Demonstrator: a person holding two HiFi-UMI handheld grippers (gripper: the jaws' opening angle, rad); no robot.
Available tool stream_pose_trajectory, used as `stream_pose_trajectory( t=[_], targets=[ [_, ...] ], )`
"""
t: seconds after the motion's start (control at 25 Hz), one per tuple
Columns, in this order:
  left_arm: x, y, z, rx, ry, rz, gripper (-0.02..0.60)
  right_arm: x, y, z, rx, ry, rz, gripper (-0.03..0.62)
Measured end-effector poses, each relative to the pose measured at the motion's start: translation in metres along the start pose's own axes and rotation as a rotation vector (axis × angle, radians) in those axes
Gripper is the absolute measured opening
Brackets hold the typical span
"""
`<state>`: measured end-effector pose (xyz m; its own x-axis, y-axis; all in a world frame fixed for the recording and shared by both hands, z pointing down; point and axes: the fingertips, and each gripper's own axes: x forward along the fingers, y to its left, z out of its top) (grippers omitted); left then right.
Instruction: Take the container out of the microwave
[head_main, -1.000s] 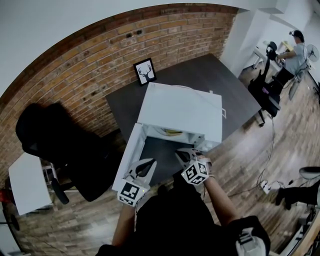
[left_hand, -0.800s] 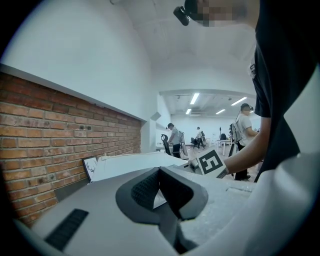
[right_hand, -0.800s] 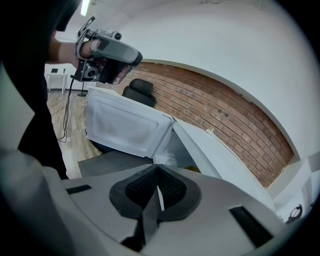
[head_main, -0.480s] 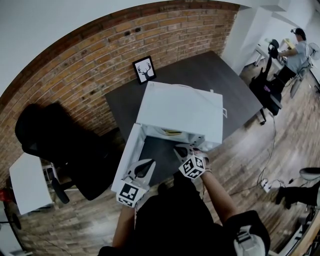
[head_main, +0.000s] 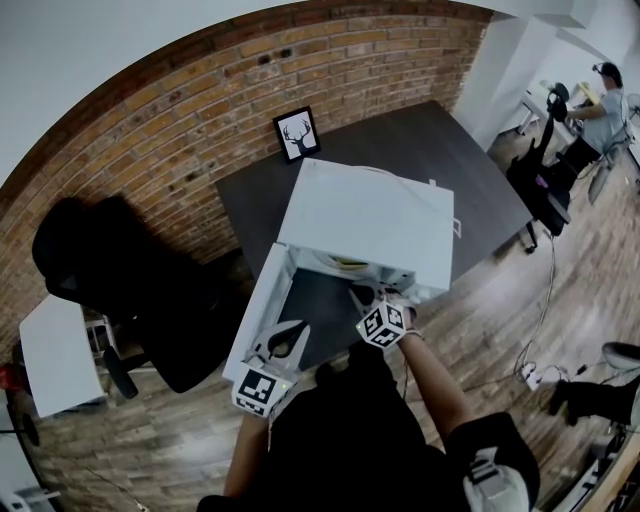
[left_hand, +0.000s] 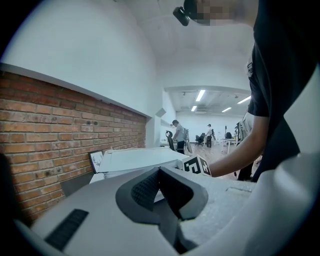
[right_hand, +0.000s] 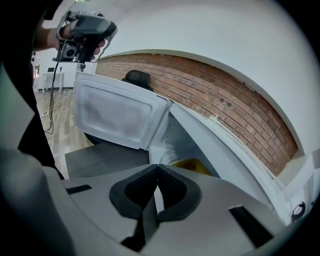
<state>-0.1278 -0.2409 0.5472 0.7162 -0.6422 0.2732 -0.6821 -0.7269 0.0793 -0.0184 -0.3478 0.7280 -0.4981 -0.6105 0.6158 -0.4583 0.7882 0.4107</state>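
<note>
A white microwave stands on a dark table, its door swung open to the left. Inside the cavity a yellow container shows just under the top edge; in the right gripper view the container lies a little beyond the jaws. My right gripper is at the mouth of the cavity, shut, with nothing between its pads. My left gripper hangs in front of the open door, pads together and empty. From the left gripper view I see the microwave's top and the right gripper's marker cube.
A framed deer picture leans on the brick wall behind the microwave. The dark table runs back to the right. A black chair and a white side table stand at the left. A person sits far right.
My right gripper has moved forward and down toward the microwave's opening, still shut. The left gripper has stayed in place.
</note>
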Motion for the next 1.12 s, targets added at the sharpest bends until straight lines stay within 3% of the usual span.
stream_pose_trajectory(
  t=[0.6, 0.96, 1.12],
  targets=[
    [-0.002, 0.005, -0.011, -0.017, 0.037, 0.032, 0.003, 0.037, -0.014, -0.025, 0.018, 0.083, -0.028, 0.050],
    [-0.003, 0.012, -0.012, -0.021, 0.047, 0.067, 0.003, 0.056, -0.021, -0.023, -0.092, 0.106, -0.040, 0.072],
    [-0.006, 0.014, -0.017, -0.037, 0.057, 0.079, 0.003, 0.064, -0.022, -0.025, -0.082, 0.124, -0.032, 0.076]
  ],
)
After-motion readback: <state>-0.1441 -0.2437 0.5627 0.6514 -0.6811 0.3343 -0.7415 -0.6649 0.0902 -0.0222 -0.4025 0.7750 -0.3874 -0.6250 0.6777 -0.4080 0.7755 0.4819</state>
